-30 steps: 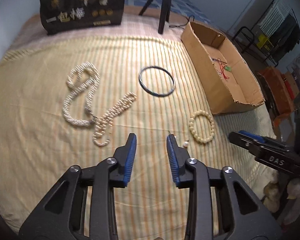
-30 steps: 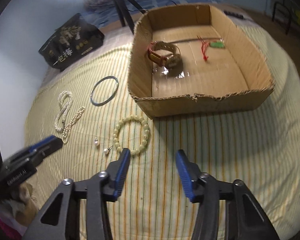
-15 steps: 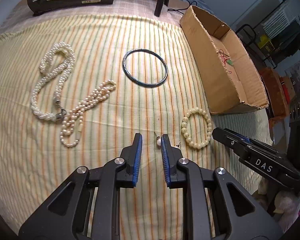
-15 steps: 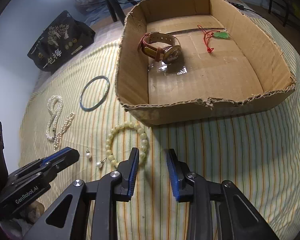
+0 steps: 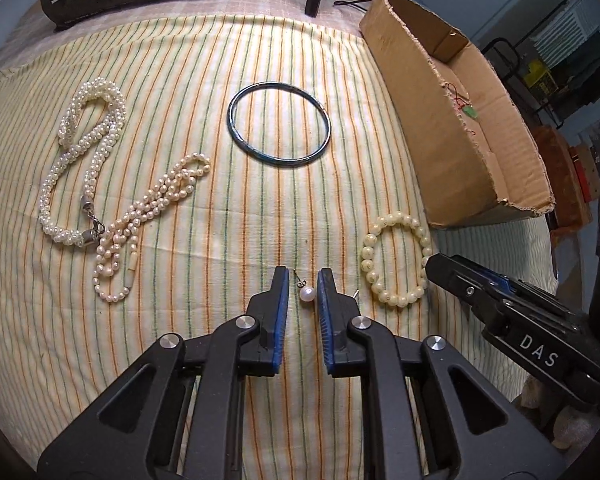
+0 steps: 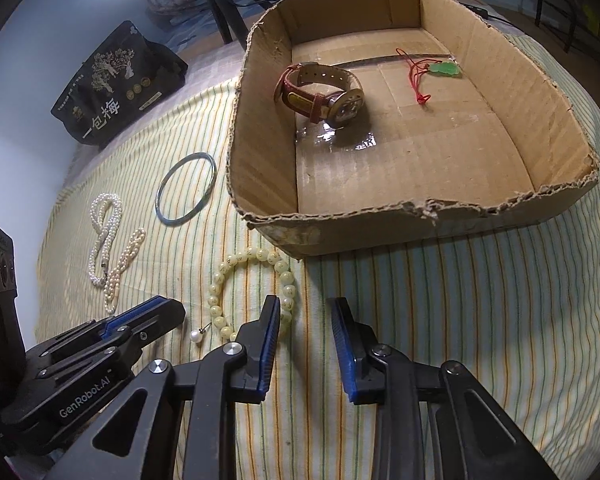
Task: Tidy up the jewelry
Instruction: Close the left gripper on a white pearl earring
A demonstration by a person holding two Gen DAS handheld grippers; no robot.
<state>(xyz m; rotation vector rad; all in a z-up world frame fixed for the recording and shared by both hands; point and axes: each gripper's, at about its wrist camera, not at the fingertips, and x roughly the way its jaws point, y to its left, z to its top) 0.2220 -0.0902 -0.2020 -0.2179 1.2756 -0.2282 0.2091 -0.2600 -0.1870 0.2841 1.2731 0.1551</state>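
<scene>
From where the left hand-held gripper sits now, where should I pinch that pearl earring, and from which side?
Pinch the round pearl itself, straight down from above. The pearl earring lies flat on the striped cloth between the open fingers of the left hand-held gripper, its thin post pointing away toward the bangle. The post looks too slim to hold, so the pads should probably close across the bead's sides.

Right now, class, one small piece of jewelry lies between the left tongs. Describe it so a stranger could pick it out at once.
Start at the cardboard box on the striped bedsheet; in front of it lies a cream bead bracelet. Just left of that, between the open left tongs, is a pearl earring. Unlike the strung pearls around it, it is one white pearl on a thin metal post.
</scene>
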